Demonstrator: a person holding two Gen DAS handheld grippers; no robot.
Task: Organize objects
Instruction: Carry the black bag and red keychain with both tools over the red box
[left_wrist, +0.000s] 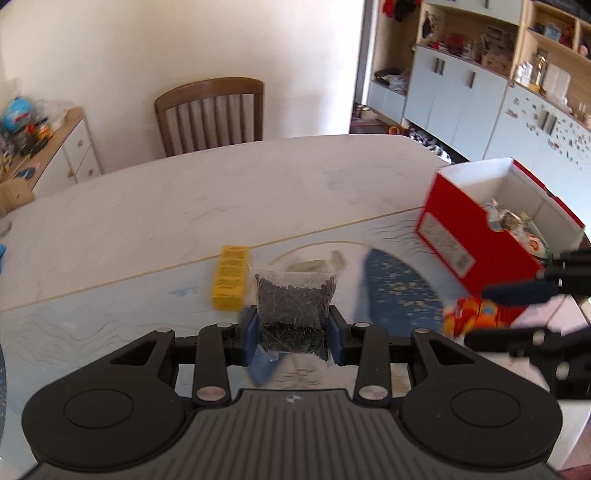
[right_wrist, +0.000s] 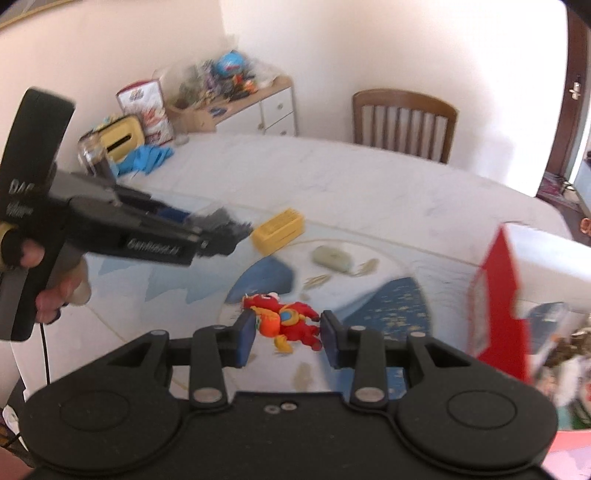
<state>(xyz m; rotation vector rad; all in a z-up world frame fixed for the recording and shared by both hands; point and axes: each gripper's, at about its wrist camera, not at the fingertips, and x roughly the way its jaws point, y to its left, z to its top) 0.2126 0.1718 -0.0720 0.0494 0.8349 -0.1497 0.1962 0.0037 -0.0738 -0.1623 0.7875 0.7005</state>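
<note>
Reading "GenRobot.ai" along the left hand-held gripper (right_wrist: 236, 230) body.

A plain cream wall (left_wrist: 184, 44) is seen across the upper left of the frame. A brown slatted chair (left_wrist: 210, 114) is set behind the pale table (left_wrist: 184, 199). Grey-blue cabinets (left_wrist: 454, 99) with wooden shelves are seen upper right.

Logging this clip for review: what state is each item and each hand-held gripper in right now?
Left hand-held gripper: shut on the clear bag.
Clear bag of dark bits: held, off the table.
Right hand-held gripper: shut on the red toy.
Red toy: held between the pads.
Red box: open, partly filled.
Yellow block: lying on the table.
</note>
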